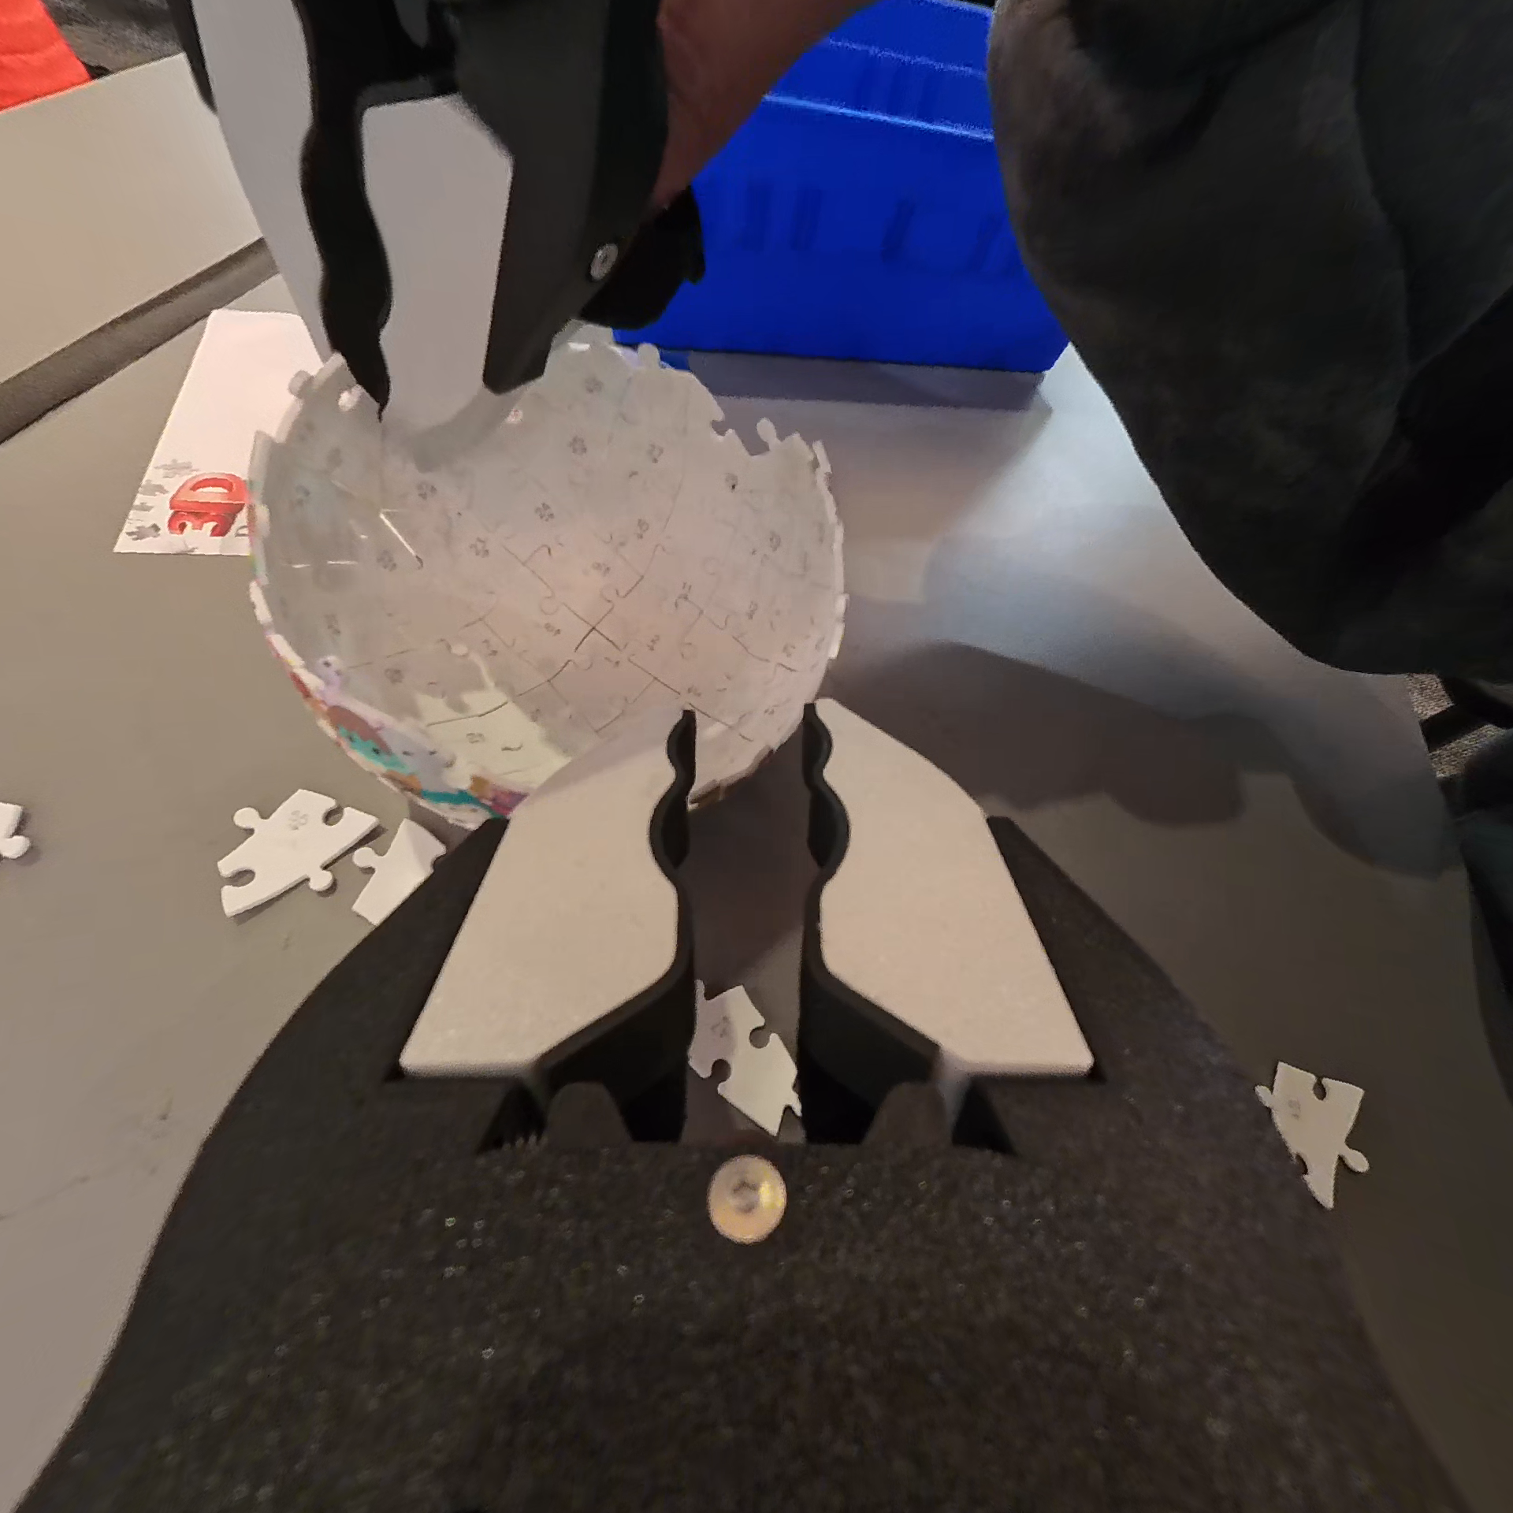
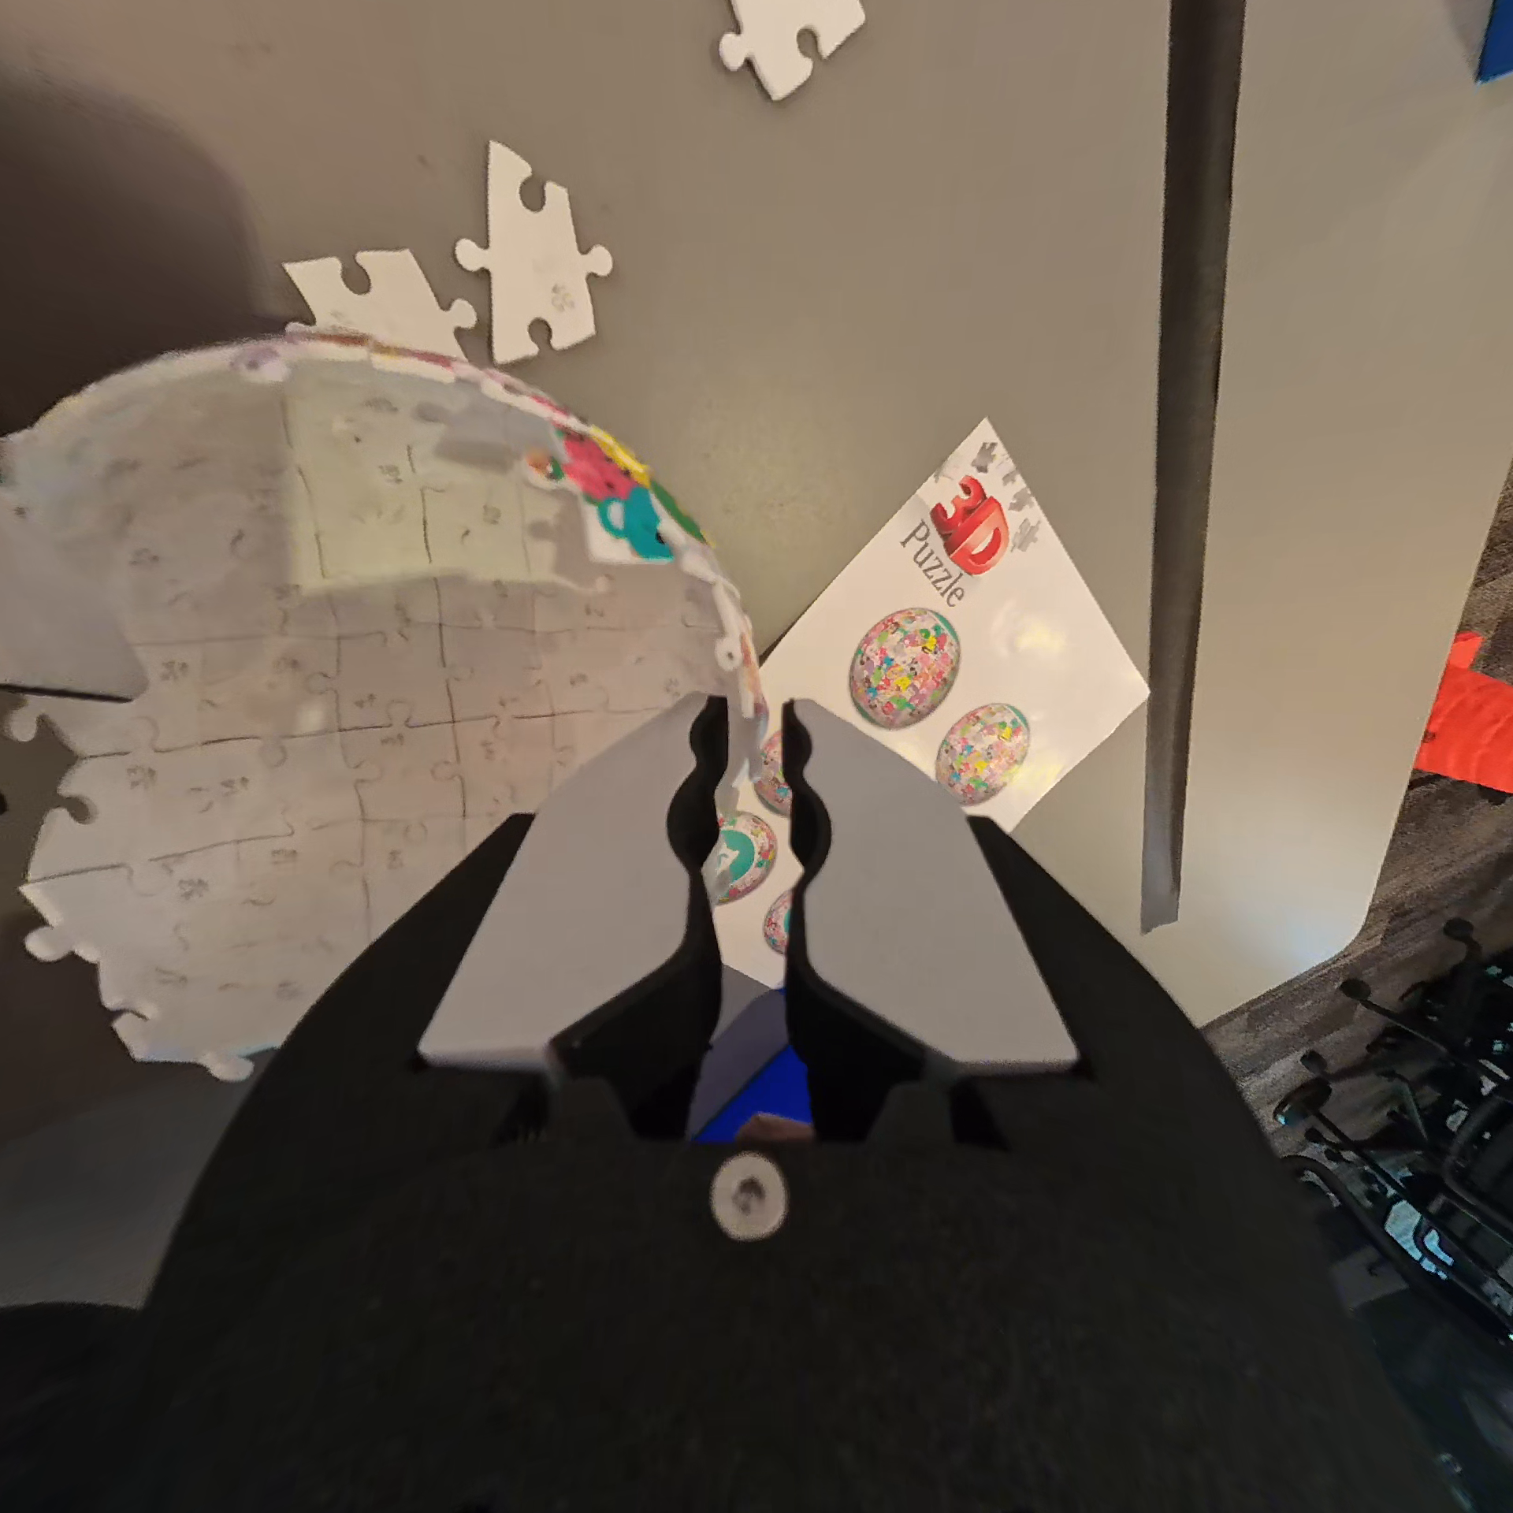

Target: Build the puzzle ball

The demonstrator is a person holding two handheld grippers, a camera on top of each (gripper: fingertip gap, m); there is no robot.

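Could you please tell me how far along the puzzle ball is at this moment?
Roughly half looks built: the puzzle ball is an open shell with a jagged rim. The right gripper straddles that rim, one finger inside; the left gripper is open beside the shell. Several loose pieces still lie on the table, so the upper part remains.

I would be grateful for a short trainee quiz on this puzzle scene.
1. True or false: the puzzle ball is fully closed.
2. The bin behind the ball is: A red, B blue, C green?
3. Which gripper has its fingers on either side of the ball's rim?

Key: 1 false, it is an open shell. 2 B. 3 the right gripper.
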